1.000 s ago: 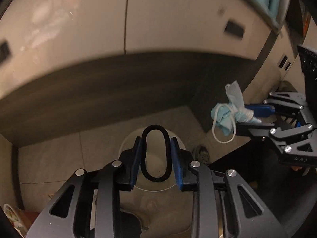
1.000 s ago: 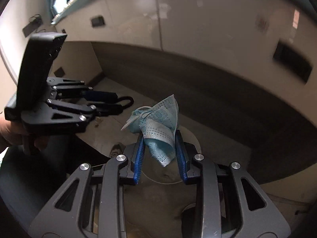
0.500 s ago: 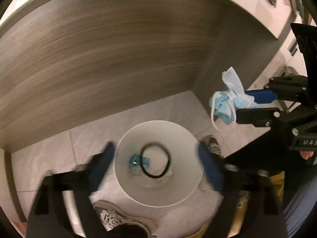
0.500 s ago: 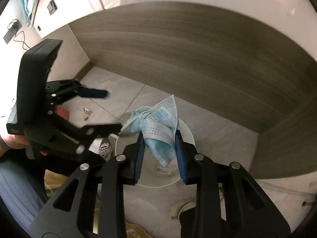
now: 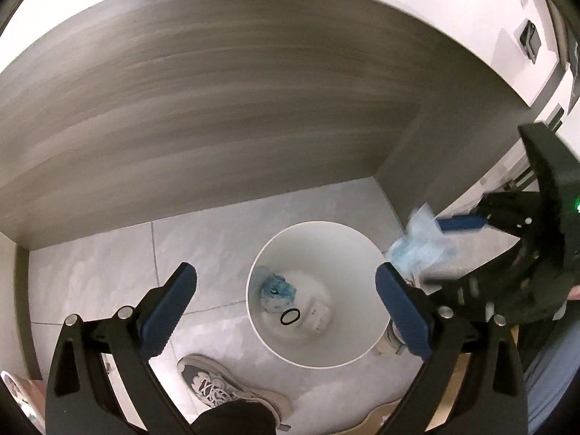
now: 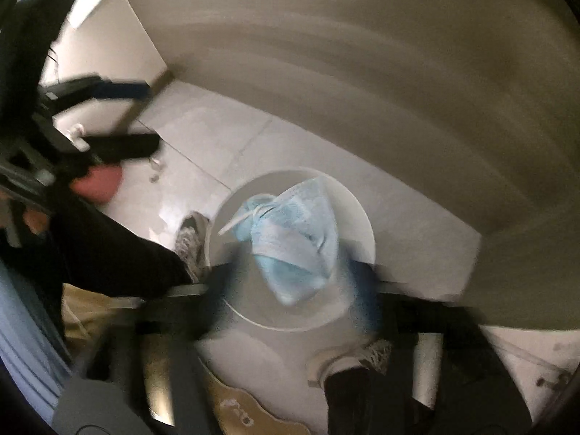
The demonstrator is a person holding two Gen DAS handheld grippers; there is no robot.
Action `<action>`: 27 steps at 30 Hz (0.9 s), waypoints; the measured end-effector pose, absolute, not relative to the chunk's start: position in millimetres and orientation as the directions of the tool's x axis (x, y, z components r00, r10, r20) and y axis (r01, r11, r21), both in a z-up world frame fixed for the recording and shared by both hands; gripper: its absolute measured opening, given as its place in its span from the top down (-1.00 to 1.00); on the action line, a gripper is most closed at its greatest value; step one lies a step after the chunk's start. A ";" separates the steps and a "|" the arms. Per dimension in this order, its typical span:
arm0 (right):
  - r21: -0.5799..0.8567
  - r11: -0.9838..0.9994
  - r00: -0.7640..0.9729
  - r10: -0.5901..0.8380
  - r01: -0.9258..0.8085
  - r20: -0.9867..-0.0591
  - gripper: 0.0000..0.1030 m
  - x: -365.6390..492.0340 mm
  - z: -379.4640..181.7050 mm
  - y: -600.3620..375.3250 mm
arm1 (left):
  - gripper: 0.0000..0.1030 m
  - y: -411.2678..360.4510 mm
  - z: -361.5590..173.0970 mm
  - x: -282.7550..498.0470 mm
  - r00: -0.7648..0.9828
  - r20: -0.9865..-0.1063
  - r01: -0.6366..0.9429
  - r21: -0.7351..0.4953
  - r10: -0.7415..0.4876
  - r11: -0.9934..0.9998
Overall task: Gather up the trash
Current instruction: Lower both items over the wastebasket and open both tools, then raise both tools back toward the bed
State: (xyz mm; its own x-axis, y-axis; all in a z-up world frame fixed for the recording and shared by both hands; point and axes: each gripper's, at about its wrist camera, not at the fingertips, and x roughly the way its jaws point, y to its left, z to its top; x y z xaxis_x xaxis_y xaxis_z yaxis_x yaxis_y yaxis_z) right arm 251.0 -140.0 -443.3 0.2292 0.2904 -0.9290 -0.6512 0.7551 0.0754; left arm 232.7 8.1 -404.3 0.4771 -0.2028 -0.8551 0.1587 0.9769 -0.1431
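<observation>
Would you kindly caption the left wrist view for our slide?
Open left gripper above the round white plastic bin, black elastic ring lying inside.

Both wrist views overlook white bin (image 5: 314,357)

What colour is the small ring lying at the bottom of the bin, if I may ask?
Black; the ring shows best in the left wrist view.

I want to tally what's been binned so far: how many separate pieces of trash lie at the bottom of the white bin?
3: a crumpled blue mask at left, a black ring in the middle, a white scrap at right. More may be hidden underneath in the bin.
</observation>
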 end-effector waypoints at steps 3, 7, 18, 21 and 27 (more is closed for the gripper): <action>0.041 0.770 0.277 0.278 -0.637 -0.920 -0.84 248.3 -436.7 -146.4 | -0.89 12.7 -397.9 229.1 0.496 -0.845 0.156 -0.142 -0.202 0.977; 0.061 0.804 0.304 0.293 -0.592 -0.907 -0.84 245.4 -417.5 -158.8 | -0.89 13.6 -380.3 217.0 0.529 -0.825 0.180 -0.121 -0.199 0.976; 0.118 0.828 0.448 0.410 -0.548 -0.795 -0.90 193.0 -289.2 -182.5 | -0.89 9.9 -284.7 168.3 0.620 -0.761 0.197 -0.087 -0.192 0.977; 0.093 0.807 0.507 0.451 -0.583 -0.734 -0.90 168.5 -238.8 -182.3 | -0.89 2.5 -244.8 154.9 0.652 -0.734 0.219 -0.059 -0.191 0.974; 0.000 0.796 0.629 0.479 -0.606 -0.612 -0.90 142.7 -136.5 -180.7 | -0.89 -1.5 -171.9 145.5 0.700 -0.693 0.195 -0.051 -0.175 0.980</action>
